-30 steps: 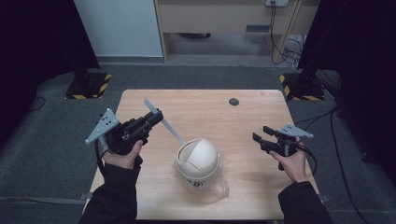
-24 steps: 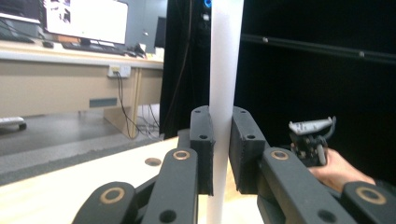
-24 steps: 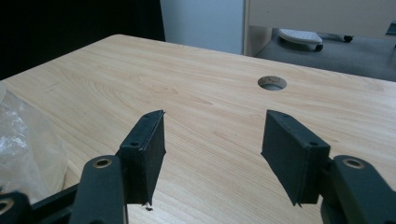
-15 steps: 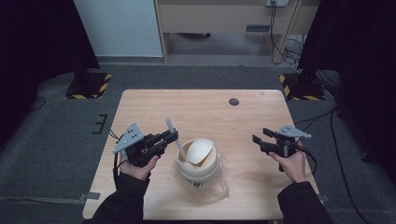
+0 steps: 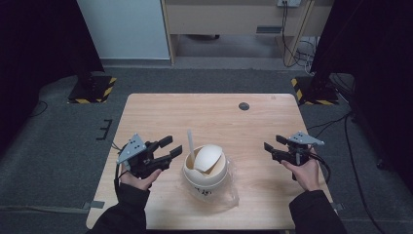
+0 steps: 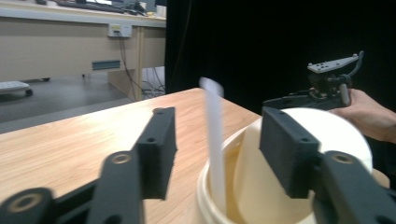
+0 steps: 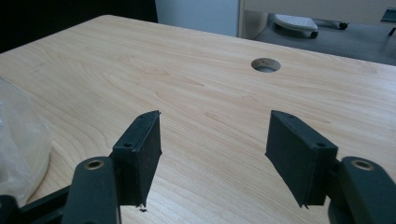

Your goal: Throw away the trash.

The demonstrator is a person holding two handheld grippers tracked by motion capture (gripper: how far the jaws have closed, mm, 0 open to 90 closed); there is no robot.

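Note:
A cream bowl (image 5: pixel 189 171) stands at the table's near middle with a white domed lid (image 5: pixel 208 155) tilted inside it. A white flat stick (image 5: pixel 190 140) stands upright in the bowl, leaning on its left rim. My left gripper (image 5: pixel 171 146) lies just left of the bowl; its jaws have just been opening. In the left gripper view the stick (image 6: pixel 214 135) rises between my left gripper's (image 6: pixel 217 144) spread jaws, clear of both pads, with the bowl (image 6: pixel 208 189) behind it. My right gripper (image 5: pixel 272 143) hovers open over bare wood to the right, and the right gripper view has nothing between my right gripper's (image 7: pixel 215 140) jaws.
A clear plastic bag (image 5: pixel 230 192) lies crumpled under and around the bowl; its edge (image 7: pixel 18 135) is at the left of the right gripper view. A round cable hole (image 5: pixel 244 106) sits near the wooden table's (image 5: pixel 160 112) far edge. Dark floor surrounds it.
My left gripper came down from holding the stick up in the air to the bowl's left side. The stick now stands in the bowl and the jaws have opened off it. The right hand stayed put.

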